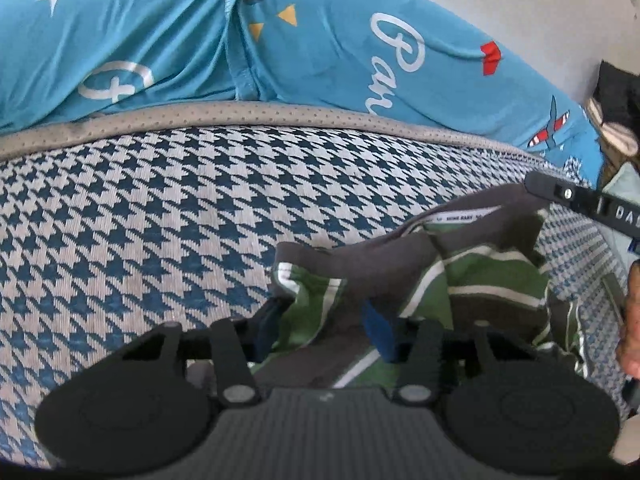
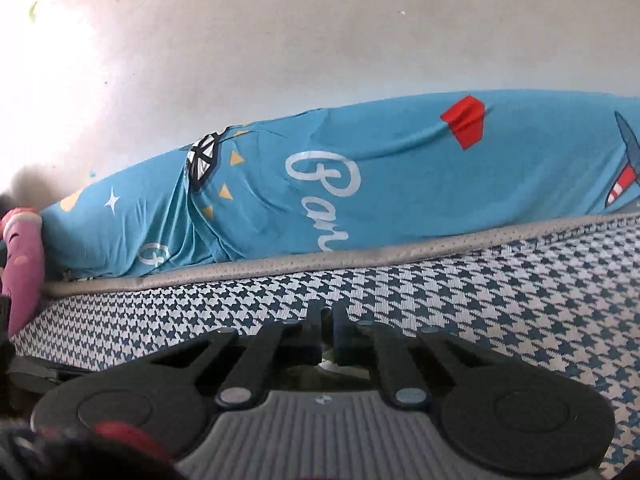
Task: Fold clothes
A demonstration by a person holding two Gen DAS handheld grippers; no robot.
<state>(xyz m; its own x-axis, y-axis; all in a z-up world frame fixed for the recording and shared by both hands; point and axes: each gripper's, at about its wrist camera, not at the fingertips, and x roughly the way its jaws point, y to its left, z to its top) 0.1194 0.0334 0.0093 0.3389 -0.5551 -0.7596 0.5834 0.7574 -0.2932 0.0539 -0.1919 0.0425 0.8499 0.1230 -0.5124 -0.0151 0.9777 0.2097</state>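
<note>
Houndstooth mattress point(image 1: 140, 220), blue and white with a grey perforated border, carries the work, though the brief order runs from the garment outward. That striped garment point(image 1: 460, 276), green, white and dark grey-brown with a dark collar band and a printed neck tape, lies crumpled on the mattress toward the near right of the left wrist view. It looks light, soft and limp, so it will sag and bunch wherever it is unsupported; firm hems or the collar band seem the best places to take hold, pinched at two corners so the cloth hangs flat. The left claw point(image 1: 324, 328) stands fairly wide, its blue-padded fingers point(image 1: 378, 330) straddling a fold of the cloth, with fabric between them but not clamped. The right claw point(image 2: 328, 324) appears narrow, nearly closed; a sliver of something greenish shows behind the tips, and I cannot tell whether cloth is pinched there. Part of that tool's black arm and a bare hand point(image 1: 630, 320) show at the right edge of the left view. Beyond the mattress edge lies a turquoise sheet point(image 2: 400, 184) with white script and a red patch, then a plain pale wall point(image 2: 320, 40); a pink item point(image 2: 24, 264) sits at far left.
</note>
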